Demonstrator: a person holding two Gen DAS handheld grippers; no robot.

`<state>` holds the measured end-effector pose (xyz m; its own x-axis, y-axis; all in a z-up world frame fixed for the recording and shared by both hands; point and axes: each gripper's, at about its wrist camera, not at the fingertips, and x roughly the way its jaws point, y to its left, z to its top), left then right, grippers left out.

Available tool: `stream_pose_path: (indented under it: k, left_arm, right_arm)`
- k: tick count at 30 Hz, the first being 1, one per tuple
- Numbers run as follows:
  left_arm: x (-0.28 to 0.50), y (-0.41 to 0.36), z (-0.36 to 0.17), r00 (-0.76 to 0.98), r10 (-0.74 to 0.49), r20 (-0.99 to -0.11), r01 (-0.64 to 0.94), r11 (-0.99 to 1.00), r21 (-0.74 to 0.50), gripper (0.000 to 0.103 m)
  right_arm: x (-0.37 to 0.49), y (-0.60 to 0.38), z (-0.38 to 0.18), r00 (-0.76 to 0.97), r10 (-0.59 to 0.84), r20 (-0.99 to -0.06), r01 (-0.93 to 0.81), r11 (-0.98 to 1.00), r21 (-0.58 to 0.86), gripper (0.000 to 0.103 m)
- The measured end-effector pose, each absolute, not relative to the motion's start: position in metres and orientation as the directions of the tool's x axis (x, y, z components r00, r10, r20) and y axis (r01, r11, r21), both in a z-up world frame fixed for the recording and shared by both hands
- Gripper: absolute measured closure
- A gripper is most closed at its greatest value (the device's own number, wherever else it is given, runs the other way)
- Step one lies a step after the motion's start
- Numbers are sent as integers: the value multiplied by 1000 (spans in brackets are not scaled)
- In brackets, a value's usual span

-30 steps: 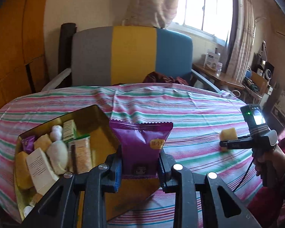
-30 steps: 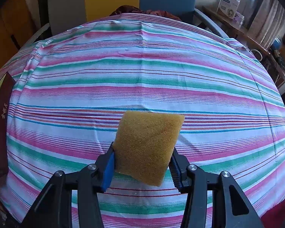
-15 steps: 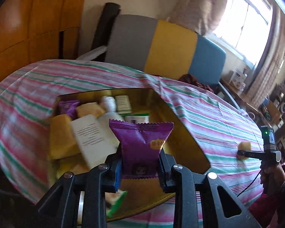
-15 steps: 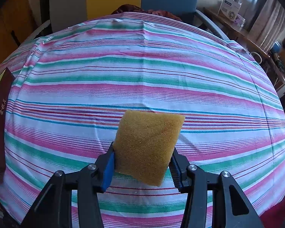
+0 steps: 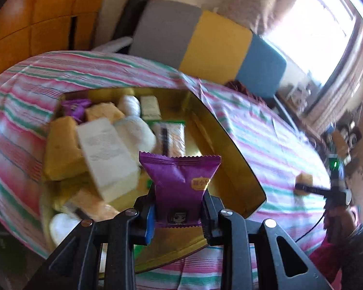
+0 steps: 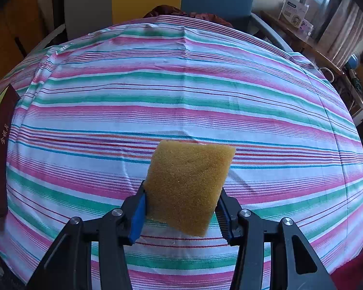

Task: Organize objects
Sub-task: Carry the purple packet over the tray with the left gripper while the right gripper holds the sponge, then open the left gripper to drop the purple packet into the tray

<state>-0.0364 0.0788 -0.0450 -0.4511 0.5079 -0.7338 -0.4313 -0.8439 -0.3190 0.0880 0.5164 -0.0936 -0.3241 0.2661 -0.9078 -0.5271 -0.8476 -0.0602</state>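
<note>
Our tin (image 5: 232,145) is nearly full; left gripper (image 5: 177,215) clamps a packet (image 5: 181,181), right gripper (image 6: 181,207) a sponge (image 6: 188,183), both still to go in.

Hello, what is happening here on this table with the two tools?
A person is sorting small things into a gold box on the striped tablecloth. The left tool grips a purple snack packet above the box, which already holds other packets and sponges. The right tool grips a yellow sponge over the cloth, away from the box.
</note>
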Motion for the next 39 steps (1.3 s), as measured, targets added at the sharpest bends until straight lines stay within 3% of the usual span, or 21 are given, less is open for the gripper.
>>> stream_pose_path:
  k: [7, 13, 25, 39]
  left_arm:
    - [-47, 99, -75, -366, 443, -819, -407, -867, -288, 73]
    - [-44, 100, -91, -340, 392, -855, -412, -879, -239, 60]
    - [-37, 82, -72, -434, 390, -812, -366, -900, -237, 61]
    - [-23, 79, -47, -568, 323, -757, -389, -916, -99, 61]
  right_arm:
    - [87, 517, -94, -324, 264, -908, -526, -848, -59, 52]
    - [86, 515, -94, -322, 263, -910, -528, -847, -58, 52]
    - [85, 515, -93, -325, 265, -908, -523, -850, -61, 51]
    - [82, 501, -94, -328, 246, -912, -462, -884, -72, 51]
